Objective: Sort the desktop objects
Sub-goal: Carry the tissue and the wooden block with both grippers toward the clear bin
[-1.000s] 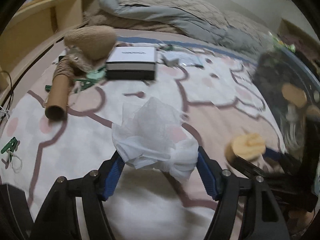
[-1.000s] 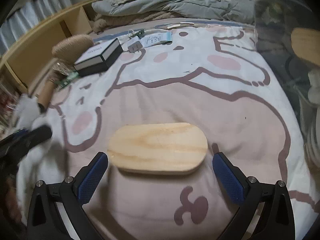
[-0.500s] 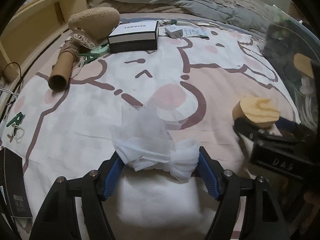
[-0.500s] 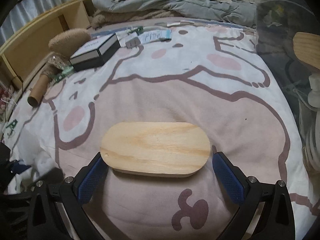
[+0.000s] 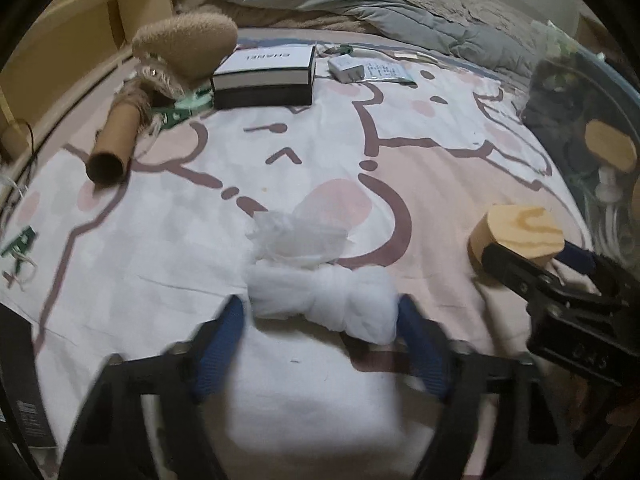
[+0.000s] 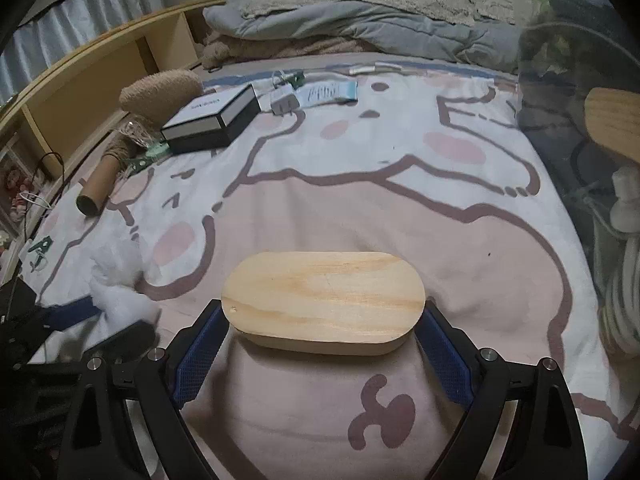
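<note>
Since half a second ago the left gripper (image 5: 320,322) has dropped lower toward the bed (image 5: 312,152) and its fingers look a little wider about the white mesh bundle (image 5: 320,300), while the right gripper (image 6: 320,332) has closed in on the wooden block (image 6: 324,300). Nearest in the left view, low centre, the bundle lies crosswise between the blue pads, which sit at its two ends; whether they grip it or have let go I cannot tell. In the right view the block sits low centre, its long axis running left to right, each rounded end touching a pad, so the fingers look clamped on it. Beyond, in the upper left of both frames, lie a cardboard tube (image 5: 112,144), a black-and-white box (image 5: 264,76) and a tan plush (image 5: 188,46), well apart from both grippers
</note>
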Demonstrator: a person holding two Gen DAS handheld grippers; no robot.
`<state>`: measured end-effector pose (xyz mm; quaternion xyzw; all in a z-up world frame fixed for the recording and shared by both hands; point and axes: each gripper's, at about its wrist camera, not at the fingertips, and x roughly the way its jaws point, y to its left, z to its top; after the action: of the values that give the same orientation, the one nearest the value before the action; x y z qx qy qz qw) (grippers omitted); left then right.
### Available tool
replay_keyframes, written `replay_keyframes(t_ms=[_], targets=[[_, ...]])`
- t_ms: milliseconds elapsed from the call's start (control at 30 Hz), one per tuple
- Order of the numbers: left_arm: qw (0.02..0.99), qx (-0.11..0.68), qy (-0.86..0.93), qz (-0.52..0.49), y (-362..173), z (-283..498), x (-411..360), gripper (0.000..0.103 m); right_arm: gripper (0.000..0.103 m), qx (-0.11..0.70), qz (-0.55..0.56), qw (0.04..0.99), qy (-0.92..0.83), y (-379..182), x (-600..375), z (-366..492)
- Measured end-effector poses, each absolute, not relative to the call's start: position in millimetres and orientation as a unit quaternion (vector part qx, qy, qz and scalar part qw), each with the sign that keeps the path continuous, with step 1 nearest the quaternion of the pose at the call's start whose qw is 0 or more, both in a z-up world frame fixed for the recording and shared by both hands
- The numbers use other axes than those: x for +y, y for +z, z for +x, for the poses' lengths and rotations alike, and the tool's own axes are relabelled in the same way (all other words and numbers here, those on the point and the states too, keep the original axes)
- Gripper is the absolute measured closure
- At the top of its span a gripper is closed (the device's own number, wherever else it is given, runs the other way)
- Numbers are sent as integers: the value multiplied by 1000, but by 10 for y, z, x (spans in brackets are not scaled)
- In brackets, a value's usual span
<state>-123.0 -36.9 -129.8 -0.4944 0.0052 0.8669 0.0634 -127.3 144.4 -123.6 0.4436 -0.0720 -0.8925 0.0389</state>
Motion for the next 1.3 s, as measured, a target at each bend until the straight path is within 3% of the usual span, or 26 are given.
replay_keyframes(t_ms=[833, 1300], targets=[[82, -17, 910, -406, -469, -976, -386, 35, 9, -87, 350, 69, -930, -270, 1648, -733], [117, -3, 925, -360, 149, -607, 80, 35, 9, -78, 279, 77, -954, 443, 1996, -207]])
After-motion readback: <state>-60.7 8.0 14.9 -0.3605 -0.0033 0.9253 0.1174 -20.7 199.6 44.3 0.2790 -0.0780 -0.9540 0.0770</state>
